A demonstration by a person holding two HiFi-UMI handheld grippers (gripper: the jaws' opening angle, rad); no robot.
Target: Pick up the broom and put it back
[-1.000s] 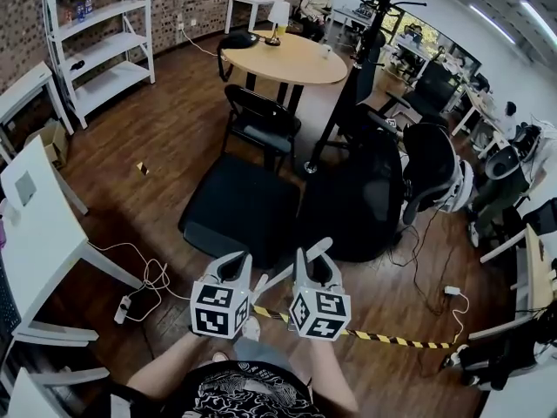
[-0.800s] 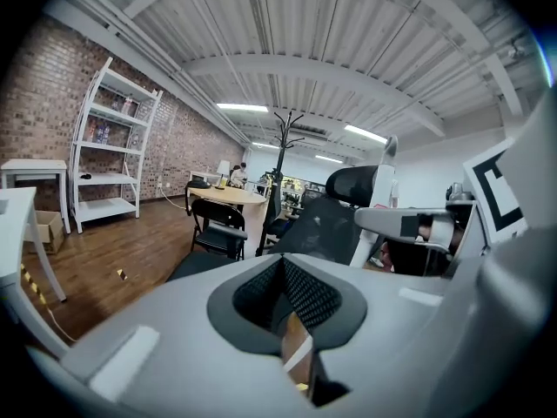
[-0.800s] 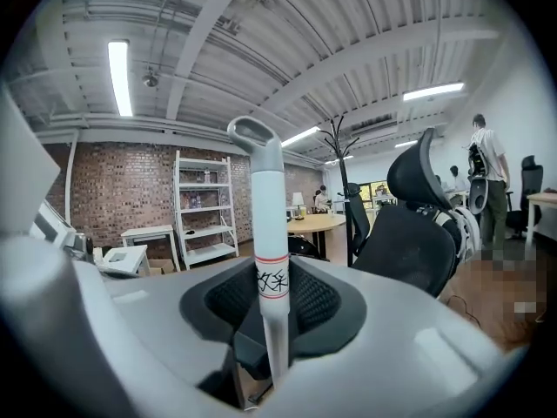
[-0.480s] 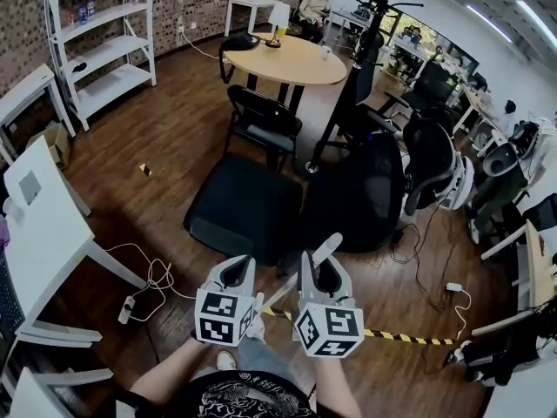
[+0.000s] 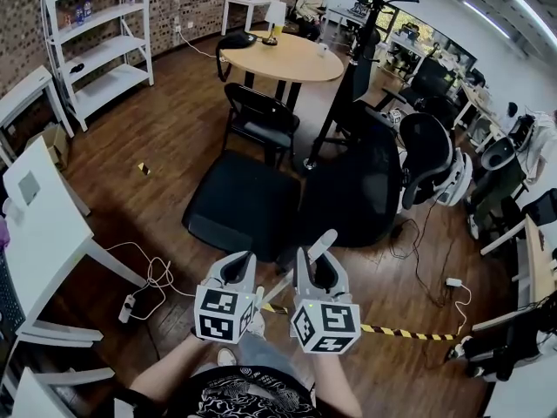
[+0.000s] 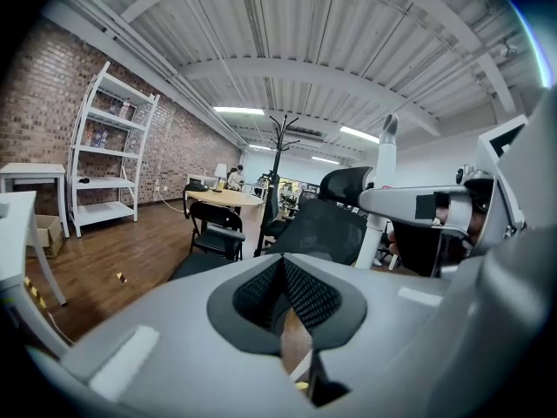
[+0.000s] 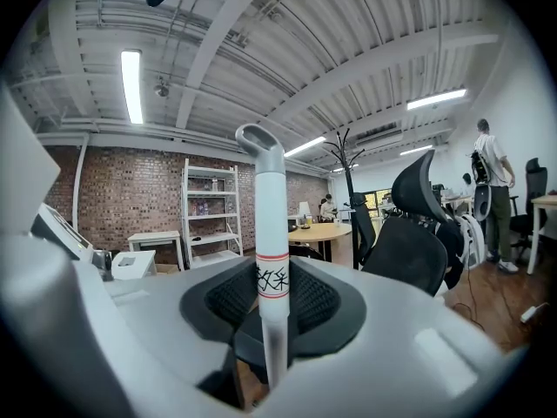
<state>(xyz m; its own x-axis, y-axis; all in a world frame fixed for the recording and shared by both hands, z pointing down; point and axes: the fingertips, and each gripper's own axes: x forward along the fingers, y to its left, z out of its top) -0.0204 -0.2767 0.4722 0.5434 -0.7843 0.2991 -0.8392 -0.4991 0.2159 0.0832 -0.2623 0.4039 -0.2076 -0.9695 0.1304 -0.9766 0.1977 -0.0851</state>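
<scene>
The broom's pale grey handle (image 5: 313, 252), with a loop at its tip, slants up to the right between my two grippers in the head view. My right gripper (image 5: 315, 270) is shut on it. In the right gripper view the handle (image 7: 270, 233) stands upright between the dark pads, a red-edged label at pad height, and the right gripper (image 7: 271, 312) clamps it. The broom's head is hidden below. My left gripper (image 5: 233, 273) hangs just left of the handle. In its own view the left gripper (image 6: 283, 277) is shut on nothing, with the handle (image 6: 381, 190) to its right.
A black office chair (image 5: 365, 190) and a flat black seat (image 5: 239, 203) lie straight ahead. Behind them are a folding chair (image 5: 261, 120), a round wooden table (image 5: 283, 57) and a coat stand (image 5: 352, 77). A white desk (image 5: 39, 225) is at the left. Yellow-black tape (image 5: 405, 332) and cables (image 5: 152, 277) lie on the floor.
My right gripper has risen a little with the broom handle still clamped in it. The left gripper has shifted only slightly beside it.
</scene>
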